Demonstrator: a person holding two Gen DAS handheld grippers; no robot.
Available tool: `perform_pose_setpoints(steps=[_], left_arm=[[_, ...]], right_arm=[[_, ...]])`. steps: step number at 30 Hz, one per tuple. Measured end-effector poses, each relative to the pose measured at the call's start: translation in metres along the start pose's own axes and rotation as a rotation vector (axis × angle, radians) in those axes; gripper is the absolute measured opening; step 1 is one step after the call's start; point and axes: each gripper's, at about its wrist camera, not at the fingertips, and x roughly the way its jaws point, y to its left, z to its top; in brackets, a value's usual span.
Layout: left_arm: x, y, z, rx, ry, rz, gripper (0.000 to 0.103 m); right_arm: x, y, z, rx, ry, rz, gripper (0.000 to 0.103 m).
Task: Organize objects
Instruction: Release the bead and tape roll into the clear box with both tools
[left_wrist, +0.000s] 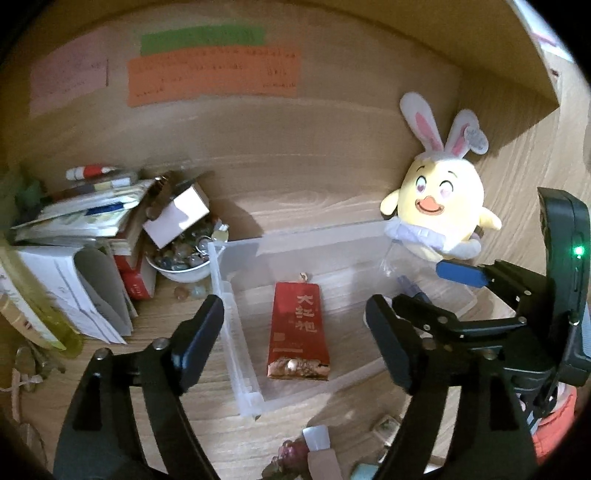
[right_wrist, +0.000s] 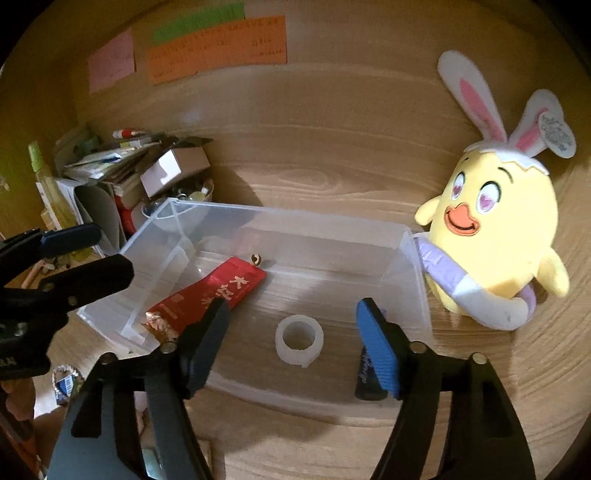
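Observation:
A clear plastic bin sits on the wooden desk. In it lie a red packet with gold characters, a white roll of tape and a dark tube. My left gripper is open and empty, above the bin over the red packet. My right gripper is open and empty, above the bin's near side around the tape roll. It also shows in the left wrist view at the right. A yellow chick plush with rabbit ears leans against the bin's right end.
A pile of books, papers and a small box stands at the left, beside a white bowl of beads. Colored paper notes hang on the back wall. Small items lie on the desk in front of the bin.

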Motion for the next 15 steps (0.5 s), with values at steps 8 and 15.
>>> perform_pose_setpoints(steps=[8, 15], left_arm=[[-0.030, 0.006, -0.013, 0.003, -0.022, 0.041, 0.096], [-0.051, 0.016, -0.031, -0.004, -0.002, 0.057, 0.098]], right_arm=[[-0.036, 0.006, -0.009, -0.022, -0.049, 0.009, 0.076], [-0.060, 0.015, -0.025, -0.050, -0.080, 0.007, 0.081]])
